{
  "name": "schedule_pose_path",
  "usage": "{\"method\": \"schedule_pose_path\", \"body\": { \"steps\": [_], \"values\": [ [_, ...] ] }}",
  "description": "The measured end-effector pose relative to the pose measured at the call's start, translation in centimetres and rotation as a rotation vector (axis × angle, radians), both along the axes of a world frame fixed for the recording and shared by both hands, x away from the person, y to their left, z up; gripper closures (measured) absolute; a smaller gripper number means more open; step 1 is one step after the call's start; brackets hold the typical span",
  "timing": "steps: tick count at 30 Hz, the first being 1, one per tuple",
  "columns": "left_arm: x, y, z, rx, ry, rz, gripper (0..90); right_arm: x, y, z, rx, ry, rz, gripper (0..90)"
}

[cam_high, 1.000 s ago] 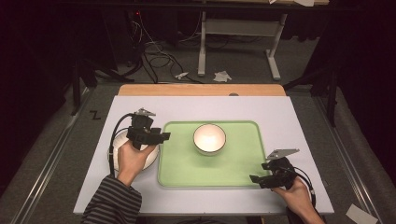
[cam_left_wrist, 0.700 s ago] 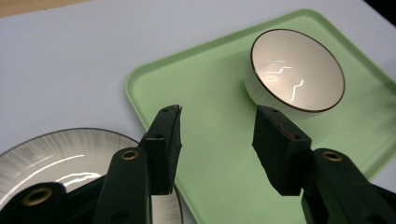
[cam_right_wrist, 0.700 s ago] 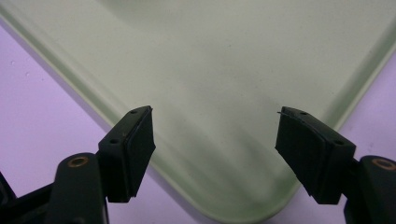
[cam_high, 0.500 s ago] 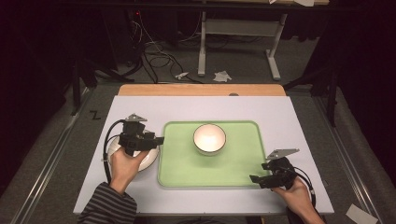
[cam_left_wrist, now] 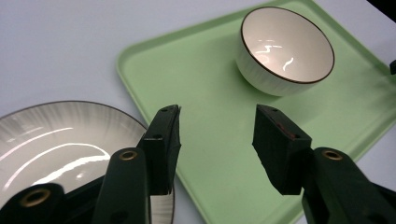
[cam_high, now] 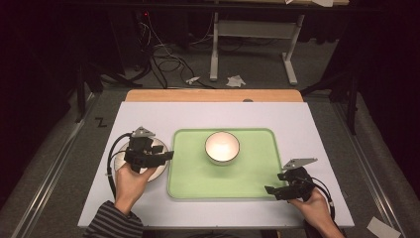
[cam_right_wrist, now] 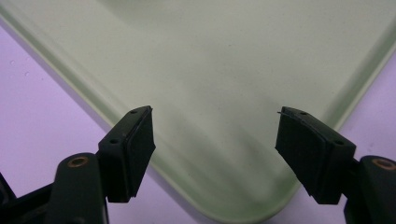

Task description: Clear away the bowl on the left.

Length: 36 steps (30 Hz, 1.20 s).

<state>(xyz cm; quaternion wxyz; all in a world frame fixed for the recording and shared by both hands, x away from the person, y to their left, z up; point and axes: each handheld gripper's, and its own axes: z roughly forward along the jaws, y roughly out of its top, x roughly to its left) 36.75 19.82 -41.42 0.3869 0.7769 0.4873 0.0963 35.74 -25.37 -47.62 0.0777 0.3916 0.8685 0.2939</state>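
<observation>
Bench (cam_high: 198, 116): white top, wooden strip along the far edge. Green tray (cam_high: 223, 181) at centre, long side across. White bowl (cam_high: 222, 147) with dark rim upright on the tray, in its far half, near the middle. Seen empty in the left gripper view (cam_left_wrist: 285, 49), glossy inside.

White plate (cam_high: 158, 171) with dark rim flat on the bench, just beside the tray's left edge; largely covered from above by the left gripper. In the left gripper view, plate (cam_left_wrist: 60, 140) at lower left, rim close to the tray (cam_left_wrist: 210, 154) but whether touching cannot be told.

Left gripper (cam_high: 167, 155) held in the left hand (cam_high: 130, 179) above the plate, pointing right toward the tray. Fingers (cam_left_wrist: 163, 144) spread wide, nothing between them; one over the plate's rim, the other over the tray surface. Black cable looping on the bench to the left of the hand. Striped sleeve (cam_high: 111, 225) at the bottom edge.

Right gripper (cam_high: 273, 190) held in the right hand (cam_high: 312, 208) at the tray's near right corner, pointing left. Fingers (cam_right_wrist: 133, 149) spread wide, empty, straddling that rounded corner of the tray (cam_right_wrist: 224, 84) from above; contact with the tray cannot be told.

Grippers well apart, the tray between them.

Floor beyond the bench: cables, a metal frame leg, scraps of paper.
</observation>
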Motion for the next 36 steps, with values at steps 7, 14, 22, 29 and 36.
{"method": "schedule_pose_path", "body": {
  "steps": [7,14,22,29,36],
  "values": [
    [-0.8,-0.9,-1.2,0.009,0.013,-0.03,51.0,0.0,0.0,0.0,0.0,0.0,0.0,29.2],
    [-1.4,-2.0,-1.6,0.016,0.01,-0.064,50.3,0.0,0.0,0.0,0.001,0.002,-0.001,29.2],
    [-1.4,-3.0,-2.7,0.031,0.034,-0.086,49.8,-0.1,0.0,0.0,0.002,-0.002,-0.004,29.2],
    [-1.4,-3.5,-3.5,0.046,0.056,-0.101,49.7,-0.1,0.0,0.1,-0.001,-0.003,0.0,29.2],
    [-1.5,-4.3,-4.2,0.066,0.045,-0.119,49.7,0.0,0.0,0.0,0.0,-0.004,0.003,29.2]
  ]
}}
